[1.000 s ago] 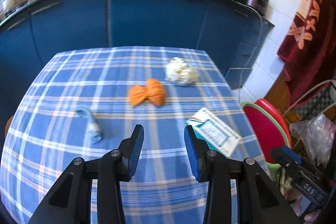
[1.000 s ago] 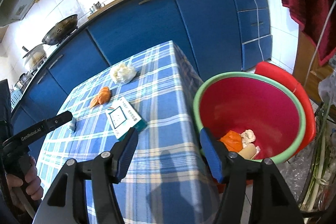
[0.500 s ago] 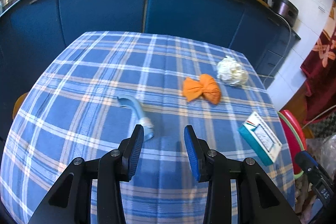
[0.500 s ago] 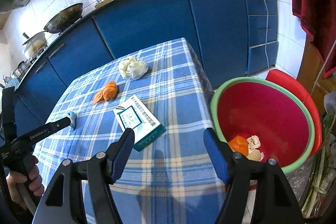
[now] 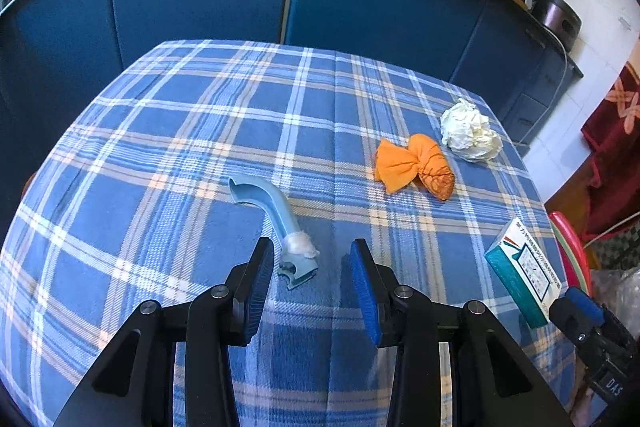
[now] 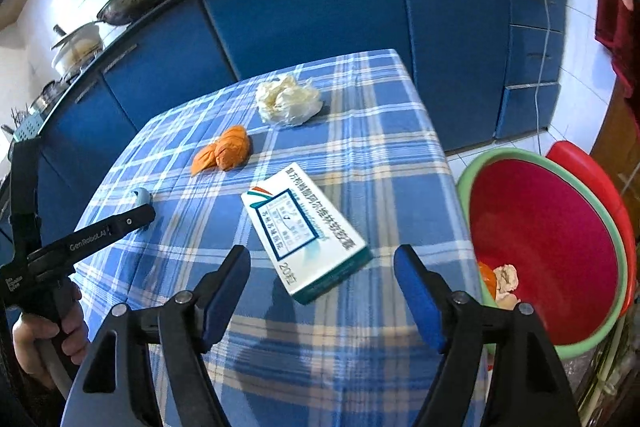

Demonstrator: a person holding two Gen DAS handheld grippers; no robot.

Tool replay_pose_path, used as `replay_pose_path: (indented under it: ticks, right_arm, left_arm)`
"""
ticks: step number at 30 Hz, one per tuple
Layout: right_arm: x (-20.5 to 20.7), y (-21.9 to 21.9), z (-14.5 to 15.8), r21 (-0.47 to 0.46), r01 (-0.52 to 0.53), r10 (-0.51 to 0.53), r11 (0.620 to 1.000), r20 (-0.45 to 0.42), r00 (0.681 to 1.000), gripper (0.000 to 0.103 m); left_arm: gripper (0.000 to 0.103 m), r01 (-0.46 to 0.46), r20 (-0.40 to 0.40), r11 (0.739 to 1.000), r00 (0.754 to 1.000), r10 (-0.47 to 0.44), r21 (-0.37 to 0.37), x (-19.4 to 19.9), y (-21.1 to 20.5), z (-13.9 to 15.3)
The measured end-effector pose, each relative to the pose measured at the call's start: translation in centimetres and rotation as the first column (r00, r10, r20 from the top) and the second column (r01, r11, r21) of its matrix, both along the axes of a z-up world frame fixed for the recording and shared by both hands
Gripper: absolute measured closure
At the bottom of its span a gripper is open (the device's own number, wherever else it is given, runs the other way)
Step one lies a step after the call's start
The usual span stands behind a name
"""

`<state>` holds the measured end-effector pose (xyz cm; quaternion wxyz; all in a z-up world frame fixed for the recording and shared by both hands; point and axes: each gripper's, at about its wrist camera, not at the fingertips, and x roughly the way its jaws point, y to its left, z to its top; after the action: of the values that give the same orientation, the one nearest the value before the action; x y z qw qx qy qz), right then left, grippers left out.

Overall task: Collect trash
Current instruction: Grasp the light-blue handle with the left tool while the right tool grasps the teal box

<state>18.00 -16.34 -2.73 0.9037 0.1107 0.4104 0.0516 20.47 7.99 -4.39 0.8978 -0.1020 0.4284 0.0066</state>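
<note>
The left tongs (image 5: 312,267) are released, with the near end of the light blue curved piece (image 5: 276,227) between the pads, not pressed. The right tongs (image 6: 322,275) are opening just before the teal and white box (image 6: 304,227), which lies on the checked surface (image 6: 360,147). The red basin (image 6: 552,259) stands to their right.

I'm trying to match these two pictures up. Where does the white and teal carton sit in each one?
Left wrist view: the carton lies at the far right edge, on the checked tablecloth, near the table's right side.
Right wrist view: the carton lies in the middle, just ahead of the right gripper, whose jaws are opening.
Shared landmark: the orange wad, beyond the carton in both.
</note>
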Motion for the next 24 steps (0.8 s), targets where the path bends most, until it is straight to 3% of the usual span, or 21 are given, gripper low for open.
replay_pose_path:
  ticks: [15, 20, 24]
  right_arm:
    - [2.5, 1.8, -1.0, -0.091, -0.070, 0.066, 0.993, -0.039, 0.997, 0.025]
    - [2.7, 2.1, -1.1, -0.111, -0.080, 0.076, 0.991, -0.034, 0.996, 0.026]
    - [2.6, 2.1, -1.1, -0.130, -0.078, 0.075, 0.988, -0.031, 0.997, 0.036]
  left_arm:
    - [0.063, -0.003, -0.002, 0.999, 1.000, 0.003, 0.047, 1.0, 0.0, -0.4]
    - [0.085, -0.029, -0.004, 0.997, 1.000, 0.029, 0.066, 1.0, 0.4, -0.4]
    - [0.085, -0.033, -0.006, 0.999, 0.999, 0.033, 0.035, 0.8, 1.0, -0.4]
